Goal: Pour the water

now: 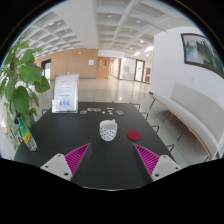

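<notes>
- Gripper (112, 158) is seen nearest, fingers spread wide apart, nothing held; pink pads (76, 156) show on inner faces.
- White patterned cup (108, 130) is set upright on dark table (60, 132), just ahead of the fingers, between their lines, untouched.
- Small flat items (97, 109) are scattered beyond the cup.
- Standing sign (66, 92) and leafy plant (18, 85) are placed at the table's far left.

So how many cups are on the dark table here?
1: a white patterned cup stands on the dark table, ahead of the open gripper fingers. Other small items beyond are unclear.
</notes>
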Demonstrator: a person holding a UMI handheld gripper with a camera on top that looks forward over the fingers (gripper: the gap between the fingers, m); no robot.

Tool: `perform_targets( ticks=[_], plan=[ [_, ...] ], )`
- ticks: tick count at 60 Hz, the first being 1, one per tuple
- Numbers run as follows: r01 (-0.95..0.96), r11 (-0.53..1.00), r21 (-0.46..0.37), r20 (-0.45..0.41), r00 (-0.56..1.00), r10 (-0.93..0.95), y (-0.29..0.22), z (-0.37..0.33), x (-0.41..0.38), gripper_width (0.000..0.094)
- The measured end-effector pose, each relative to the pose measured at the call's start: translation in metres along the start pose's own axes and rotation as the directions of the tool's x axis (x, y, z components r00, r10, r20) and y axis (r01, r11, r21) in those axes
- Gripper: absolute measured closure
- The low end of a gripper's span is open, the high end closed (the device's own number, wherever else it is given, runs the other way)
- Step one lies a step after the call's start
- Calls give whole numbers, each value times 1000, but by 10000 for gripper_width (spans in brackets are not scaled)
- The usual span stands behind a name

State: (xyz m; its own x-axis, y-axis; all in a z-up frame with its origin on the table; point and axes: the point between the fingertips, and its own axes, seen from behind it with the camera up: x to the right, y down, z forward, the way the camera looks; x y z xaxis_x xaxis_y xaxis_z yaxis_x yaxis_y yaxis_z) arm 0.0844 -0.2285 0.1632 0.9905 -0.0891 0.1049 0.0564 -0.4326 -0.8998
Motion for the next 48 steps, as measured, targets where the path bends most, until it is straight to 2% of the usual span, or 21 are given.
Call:
perform_targets(
  ticks=[17, 27, 33, 48],
  plan=[
    [17, 1000, -3, -24, 1000, -17, 24, -21, 5, 75],
    [31, 999, -17, 8, 1000, -30, 61, -44, -30, 77],
    [36, 999, -18, 60, 998, -35, 79, -59, -74, 81],
    [91, 995, 28, 235, 967, -95, 77, -60, -238, 78]
  ],
)
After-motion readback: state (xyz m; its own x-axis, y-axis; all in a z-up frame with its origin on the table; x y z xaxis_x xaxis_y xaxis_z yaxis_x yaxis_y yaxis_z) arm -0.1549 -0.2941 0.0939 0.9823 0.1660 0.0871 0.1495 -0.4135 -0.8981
